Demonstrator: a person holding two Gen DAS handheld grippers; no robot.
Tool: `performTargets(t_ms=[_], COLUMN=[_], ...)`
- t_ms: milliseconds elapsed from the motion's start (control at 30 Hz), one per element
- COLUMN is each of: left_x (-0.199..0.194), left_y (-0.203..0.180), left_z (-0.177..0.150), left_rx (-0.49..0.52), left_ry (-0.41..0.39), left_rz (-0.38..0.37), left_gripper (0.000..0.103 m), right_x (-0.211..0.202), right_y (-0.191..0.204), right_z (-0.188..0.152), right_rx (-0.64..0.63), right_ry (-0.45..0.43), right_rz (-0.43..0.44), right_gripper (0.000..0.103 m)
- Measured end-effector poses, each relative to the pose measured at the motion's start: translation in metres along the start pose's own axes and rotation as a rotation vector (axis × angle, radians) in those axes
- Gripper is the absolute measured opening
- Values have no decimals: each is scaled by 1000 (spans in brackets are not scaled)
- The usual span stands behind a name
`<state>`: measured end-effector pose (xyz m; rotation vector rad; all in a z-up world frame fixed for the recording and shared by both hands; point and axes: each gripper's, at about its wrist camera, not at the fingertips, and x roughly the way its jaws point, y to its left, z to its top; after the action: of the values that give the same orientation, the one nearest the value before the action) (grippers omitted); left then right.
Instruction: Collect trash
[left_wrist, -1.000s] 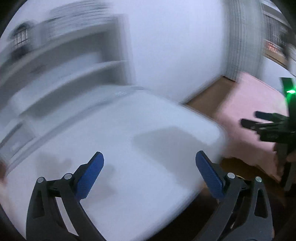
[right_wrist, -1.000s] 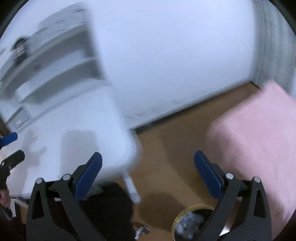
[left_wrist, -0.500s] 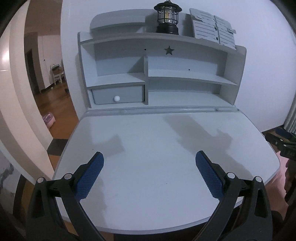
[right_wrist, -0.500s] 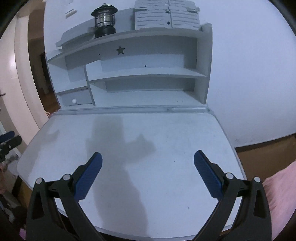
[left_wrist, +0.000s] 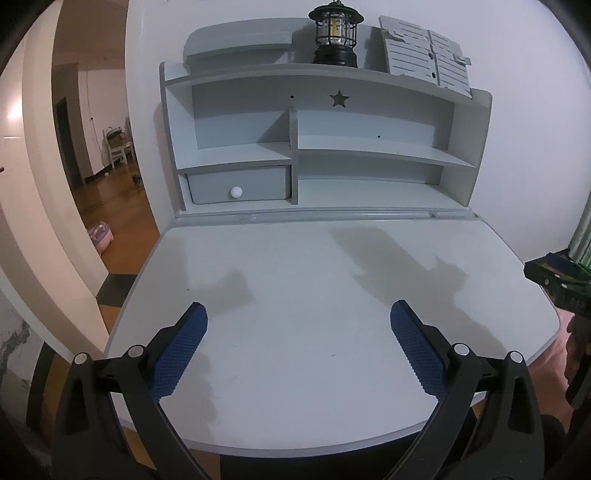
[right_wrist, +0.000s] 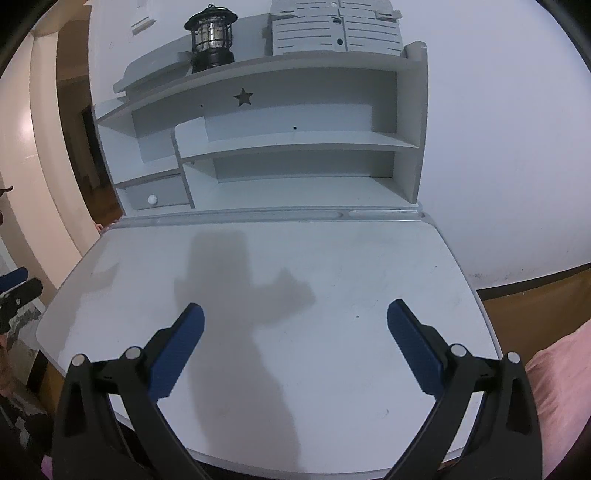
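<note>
Honestly the main risk here is wasting motion: no trash shows on the desk (left_wrist: 332, 295) or its shelves (left_wrist: 369, 151) in either view, so reaching in blind could just bump the lantern (left_wrist: 334, 33) up top. Wherever the trash is, it's out of frame. Left gripper (left_wrist: 297, 347) is spread wide, holding and touching nothing. Same for the right gripper (right_wrist: 295, 347): wide open, empty, hovering over the desk.

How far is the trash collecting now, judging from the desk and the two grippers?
Done, apparently: the desk top shows no trash in either view. In hand: nothing; the left gripper and right gripper are both open and empty. Left: unclear; only a lantern and a slatted stand sit on the hutch.
</note>
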<state>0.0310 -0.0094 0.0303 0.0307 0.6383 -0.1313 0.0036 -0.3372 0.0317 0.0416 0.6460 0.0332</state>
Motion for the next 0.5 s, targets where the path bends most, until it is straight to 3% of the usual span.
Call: performTargets(t_ms=[500], left_x=[-2], left_y=[-3], left_z=[1], left_rx=[4], left_ry=[-7], left_rz=[-10], left_gripper=[96], right_x=[-10], right_y=[3], right_z=[-1], right_rx=[-16], right_ry=[-18], right_rz=[-4], right_gripper=[96])
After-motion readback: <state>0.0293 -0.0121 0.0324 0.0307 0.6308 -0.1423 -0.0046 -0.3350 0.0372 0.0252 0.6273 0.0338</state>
